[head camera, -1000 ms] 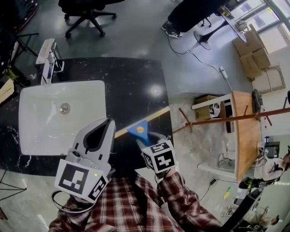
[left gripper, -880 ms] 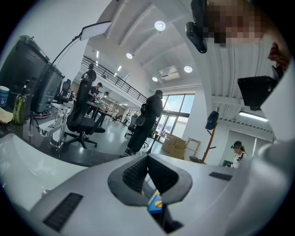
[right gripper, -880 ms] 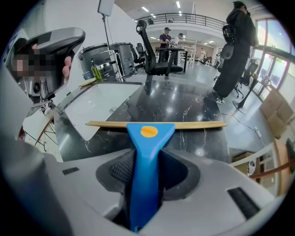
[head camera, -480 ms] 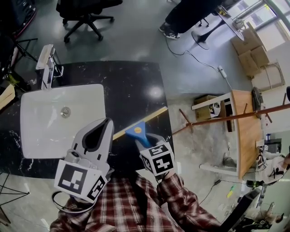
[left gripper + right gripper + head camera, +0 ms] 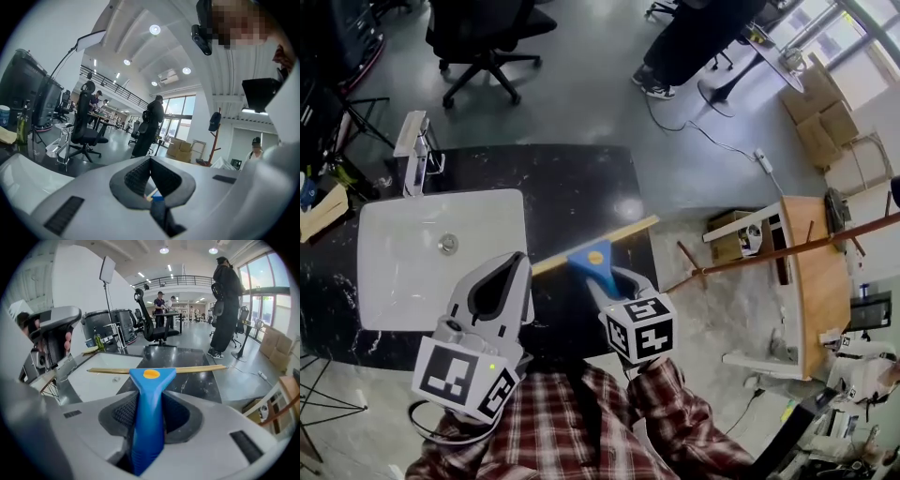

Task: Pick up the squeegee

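Observation:
The squeegee has a blue handle (image 5: 589, 263) with an orange dot and a long tan blade (image 5: 628, 230). My right gripper (image 5: 609, 280) is shut on the handle and holds it above the black counter (image 5: 572, 192), near its right edge. In the right gripper view the handle (image 5: 149, 413) runs up between the pads, and the blade (image 5: 197, 368) lies crosswise beyond them. My left gripper (image 5: 522, 259) is shut on nothing and hovers by the sink's near right corner. In its own view the left gripper's (image 5: 150, 160) pads meet at the tip.
A white sink (image 5: 394, 281) with a chrome faucet (image 5: 414, 150) fills the counter's left half. Beyond the counter stand a black office chair (image 5: 483, 37) and a person in dark clothes (image 5: 694, 37). To the right are a wooden table (image 5: 811, 272) and cardboard boxes (image 5: 816, 112).
My right gripper has risen with the squeegee in it, and the blade now stands off the counter. The left gripper has moved up only slightly.

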Tool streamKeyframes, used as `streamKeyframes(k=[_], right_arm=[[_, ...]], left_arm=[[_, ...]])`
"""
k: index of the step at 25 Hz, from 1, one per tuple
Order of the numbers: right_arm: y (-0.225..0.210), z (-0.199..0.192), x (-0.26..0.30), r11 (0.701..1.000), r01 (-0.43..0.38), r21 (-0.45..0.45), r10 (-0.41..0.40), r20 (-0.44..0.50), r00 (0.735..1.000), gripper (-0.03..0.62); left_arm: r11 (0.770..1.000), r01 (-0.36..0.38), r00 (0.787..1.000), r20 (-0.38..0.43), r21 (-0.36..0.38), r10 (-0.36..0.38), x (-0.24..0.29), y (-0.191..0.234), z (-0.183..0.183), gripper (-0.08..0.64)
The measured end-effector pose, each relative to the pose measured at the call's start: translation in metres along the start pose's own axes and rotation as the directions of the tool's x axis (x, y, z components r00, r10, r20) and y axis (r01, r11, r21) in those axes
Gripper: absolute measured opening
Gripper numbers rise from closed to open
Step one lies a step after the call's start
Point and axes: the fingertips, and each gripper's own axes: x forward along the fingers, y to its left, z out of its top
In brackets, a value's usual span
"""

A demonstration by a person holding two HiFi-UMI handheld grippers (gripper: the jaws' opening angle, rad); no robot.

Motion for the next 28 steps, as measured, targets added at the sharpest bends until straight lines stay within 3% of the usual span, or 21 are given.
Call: streamKeyframes(k=[5,11,14,20,28], right_arm=[[-0.004,0.049,-0.023,1.000,0.010,-0.010,-0.008,0.145,0.989,0.146],[-0.006,0.094,-0.071,1.000,0.021,0.004,-0.021,0.322,0.947,0.146],[-0.005,0.101,-0.099,1.000,0.031,-0.002,-0.027,0.381,0.924,0.146],[-0.015,0.106,-0.139,0.987,0.160,-0.021,-0.132,0.464,0.876,0.146],[-0.021,0.104,-0.160,0.988,0.153,0.036,-0.149,0.513,0.845,0.146]], left_arm=[[0.999,-0.022,1.000,0.018,0.034,0.022,-0.012,-0.001,0.010,0.009],[0.997,-0.046,0.999,0.023,0.067,0.045,-0.022,0.001,0.015,0.009],[0.996,-0.048,0.999,0.024,0.072,0.046,-0.025,0.000,0.017,0.009],[0.995,0.000,1.000,0.030,0.101,-0.003,-0.022,-0.020,0.022,0.009],[0.994,-0.018,0.999,0.029,0.107,0.015,-0.025,-0.013,0.022,0.009]])
